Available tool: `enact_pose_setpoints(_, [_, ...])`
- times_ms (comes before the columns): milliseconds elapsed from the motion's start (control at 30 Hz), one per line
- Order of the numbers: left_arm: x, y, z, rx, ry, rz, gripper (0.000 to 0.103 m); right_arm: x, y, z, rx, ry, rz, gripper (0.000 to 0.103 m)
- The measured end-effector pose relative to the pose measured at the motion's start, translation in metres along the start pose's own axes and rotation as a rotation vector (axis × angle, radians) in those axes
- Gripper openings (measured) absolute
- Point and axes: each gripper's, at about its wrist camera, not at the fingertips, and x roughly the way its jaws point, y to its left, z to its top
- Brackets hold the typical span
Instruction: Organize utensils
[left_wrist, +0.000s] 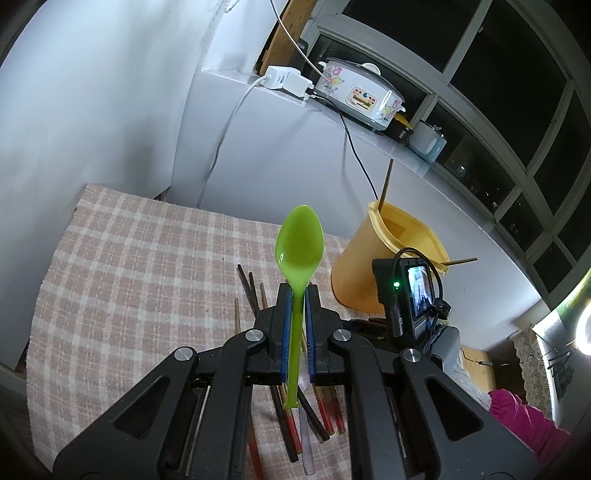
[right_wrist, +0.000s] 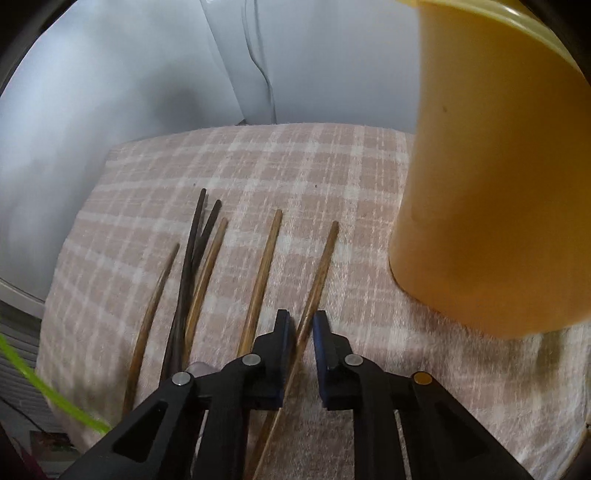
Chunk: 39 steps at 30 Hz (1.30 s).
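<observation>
Our left hand-held gripper clamps the green spoon by its handle, bowl raised for dropping into the yellow cup. Left of that cup, our right hand-held gripper stands narrowly parted around 1 wooden chopstick on the checked cloth, pads not visibly pressing.

Pale grey walls enclose the corner, with a dark grid window at two o'clock. On the ledge below it stand a flowered cooker and a white charger. A checked cloth covers the bench.
</observation>
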Motion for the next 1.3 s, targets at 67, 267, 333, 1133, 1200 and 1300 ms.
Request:
enact_pose_setpoints(67, [-0.001, -0.002, 0.000, 0.002, -0.004, -0.001, 0.005, 0.000, 0.003, 0.000, -0.008, 0.001, 0.006, 0.007])
enact_pose_setpoints(267, [-0.003, -0.008, 0.002, 0.005, -0.012, -0.014, 0.005, -0.017, 0.010, -0.009, -0.016, -0.034, 0.048, 0.004])
enact_pose_setpoints(333, [-0.003, -0.011, 0.004, 0.009, -0.014, -0.019, 0.005, -0.028, 0.013, -0.011, -0.032, -0.061, 0.060, 0.004])
enact_pose_setpoints(1133, [0.000, -0.081, 0.053, 0.098, -0.115, -0.092, 0.005, -0.208, -0.023, -0.014, -0.063, -0.476, 0.138, 0.004])
enact_pose_setpoints(1200, [0.001, -0.087, 0.060, 0.102, -0.124, -0.098, 0.005, -0.220, -0.029, -0.014, -0.049, -0.504, 0.144, 0.004])
enact_pose_setpoints(1300, [0.006, -0.096, 0.069, 0.106, -0.135, -0.106, 0.005, -0.235, -0.039, -0.012, -0.025, -0.535, 0.162, 0.004])
